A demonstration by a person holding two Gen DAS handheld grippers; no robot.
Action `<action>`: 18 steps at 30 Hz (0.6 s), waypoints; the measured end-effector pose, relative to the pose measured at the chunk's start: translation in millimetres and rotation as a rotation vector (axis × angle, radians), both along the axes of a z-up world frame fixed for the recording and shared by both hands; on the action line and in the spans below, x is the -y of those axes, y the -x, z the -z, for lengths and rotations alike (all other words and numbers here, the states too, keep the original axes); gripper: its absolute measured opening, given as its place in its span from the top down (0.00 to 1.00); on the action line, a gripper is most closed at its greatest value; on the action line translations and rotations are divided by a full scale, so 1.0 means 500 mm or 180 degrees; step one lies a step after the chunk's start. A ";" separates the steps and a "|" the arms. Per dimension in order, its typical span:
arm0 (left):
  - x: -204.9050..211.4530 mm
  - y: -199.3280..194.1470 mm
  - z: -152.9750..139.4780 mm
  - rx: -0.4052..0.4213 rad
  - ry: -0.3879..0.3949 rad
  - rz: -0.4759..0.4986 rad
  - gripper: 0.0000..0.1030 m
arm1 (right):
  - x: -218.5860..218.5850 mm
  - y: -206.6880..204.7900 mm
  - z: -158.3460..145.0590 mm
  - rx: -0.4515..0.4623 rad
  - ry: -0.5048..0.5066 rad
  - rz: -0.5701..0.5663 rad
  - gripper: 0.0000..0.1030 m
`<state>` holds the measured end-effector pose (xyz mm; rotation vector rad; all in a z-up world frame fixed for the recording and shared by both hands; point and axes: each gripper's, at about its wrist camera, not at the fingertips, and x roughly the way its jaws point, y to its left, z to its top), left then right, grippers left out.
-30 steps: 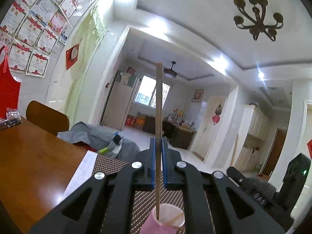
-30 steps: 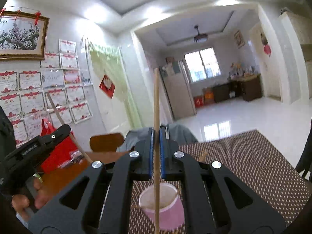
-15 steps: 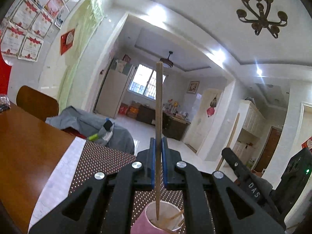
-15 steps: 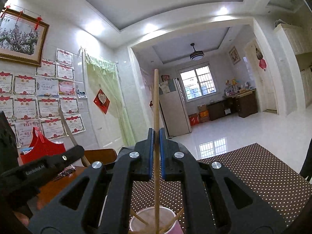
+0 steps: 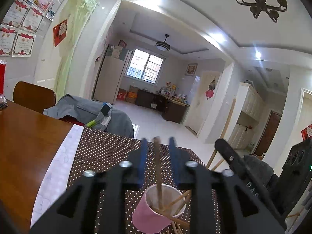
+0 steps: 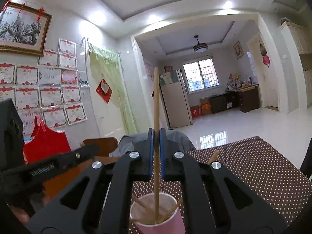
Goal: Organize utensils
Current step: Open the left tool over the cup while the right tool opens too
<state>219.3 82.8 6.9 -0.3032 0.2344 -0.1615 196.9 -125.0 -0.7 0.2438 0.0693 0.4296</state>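
A pink cup (image 5: pixel 156 208) stands on the dotted brown mat (image 5: pixel 101 152) that covers part of the wooden desk (image 5: pixel 25 142); I take this cup as the landmark. Several wooden chopsticks lean inside the cup already. Just above the cup the left claw (image 5: pixel 157 161) is opening its jaws. A chopstick (image 5: pixel 158 175) is between the blue pads, free of them, and its lower end is down in the cup. The right claw (image 6: pixel 156 152) is also over the cup and stays clenched on another chopstick (image 6: pixel 156 117), which stands upright with its lower tip inside the cup. Seen from the left claw, the right claw is to the right of the cup. Behind the cup, past the mat, grey cloth (image 5: pixel 85 111) lies over a chair.
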 end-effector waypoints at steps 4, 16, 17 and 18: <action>0.004 0.014 -0.008 -0.0005 -0.0054 -0.0018 0.75 | -0.003 0.007 0.012 -0.0069 0.0076 -0.0007 0.94; 0.006 0.053 -0.030 0.0058 -0.0117 -0.0007 0.48 | -0.013 0.023 0.047 -0.0320 0.0262 -0.0040 0.93; 0.006 0.057 -0.031 0.0064 -0.0126 -0.0022 0.46 | -0.014 0.024 0.049 -0.0332 0.0272 -0.0034 0.93; 0.006 0.060 -0.032 0.0063 -0.0128 -0.0033 0.44 | -0.013 0.026 0.050 -0.0348 0.0278 -0.0025 0.93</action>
